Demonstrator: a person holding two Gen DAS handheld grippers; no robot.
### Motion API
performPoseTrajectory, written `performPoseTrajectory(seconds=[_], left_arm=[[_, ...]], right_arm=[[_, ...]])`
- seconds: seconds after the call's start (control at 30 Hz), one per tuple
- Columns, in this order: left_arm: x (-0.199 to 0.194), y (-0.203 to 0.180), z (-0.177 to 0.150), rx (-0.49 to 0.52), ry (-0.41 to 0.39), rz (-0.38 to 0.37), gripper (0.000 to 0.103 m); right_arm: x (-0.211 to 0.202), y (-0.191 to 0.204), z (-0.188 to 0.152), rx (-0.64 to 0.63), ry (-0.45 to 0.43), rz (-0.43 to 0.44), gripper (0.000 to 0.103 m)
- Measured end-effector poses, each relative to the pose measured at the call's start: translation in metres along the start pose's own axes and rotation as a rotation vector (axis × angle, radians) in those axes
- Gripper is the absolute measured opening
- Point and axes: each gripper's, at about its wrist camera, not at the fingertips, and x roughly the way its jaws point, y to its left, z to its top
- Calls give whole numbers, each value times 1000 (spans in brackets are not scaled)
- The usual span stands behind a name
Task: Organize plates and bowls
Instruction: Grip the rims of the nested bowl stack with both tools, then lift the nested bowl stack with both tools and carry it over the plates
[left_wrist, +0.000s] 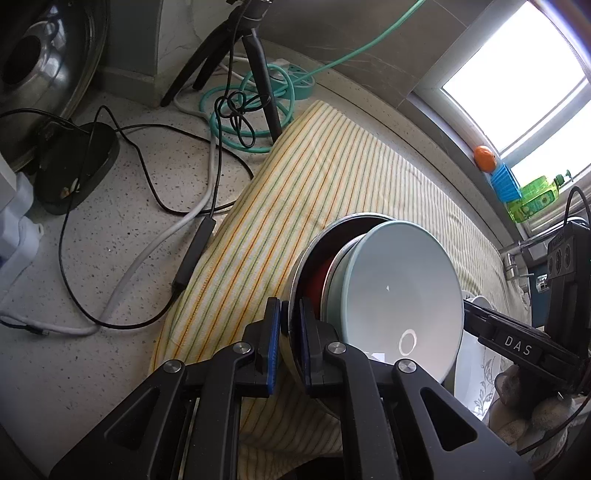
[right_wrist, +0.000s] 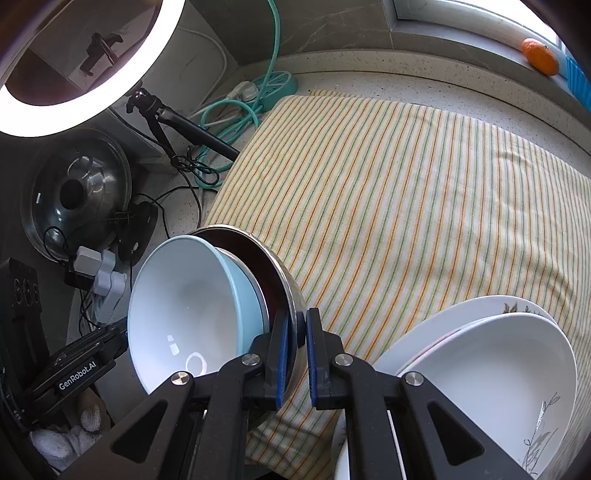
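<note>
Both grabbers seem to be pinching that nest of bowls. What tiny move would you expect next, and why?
Probably lower the stack level onto the striped cloth. The left gripper and right gripper each clamp the steel bowl rim on opposite sides, and the pale blue bowl nested inside sits tilted, so it might slide out.

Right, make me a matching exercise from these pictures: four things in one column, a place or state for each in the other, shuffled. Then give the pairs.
Things
1. pale blue bowl
2. metal bowl
3. orange fruit
4. white plates

Places or states
A. on the window ledge
B. stacked at the right, on the striped cloth
C. nested inside another bowl
D. rim pinched by the left gripper and the right gripper

Pairs: 1-C, 2-D, 3-A, 4-B
</note>
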Motion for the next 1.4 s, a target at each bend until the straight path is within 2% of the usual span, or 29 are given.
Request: performPoseTrajectory(seconds=[0.23, 0.57, 1.4], left_arm=[[-4, -5, 2, 13, -15, 26, 7], [-9, -11, 9, 26, -35, 24, 7], [-32, -63, 26, 113, -87, -35, 7]], right_arm=[[1, 0, 2, 7, 1, -3, 9], [-7, 0, 8, 9, -11, 2, 8], [-70, -25, 14, 94, -111, 18, 8]])
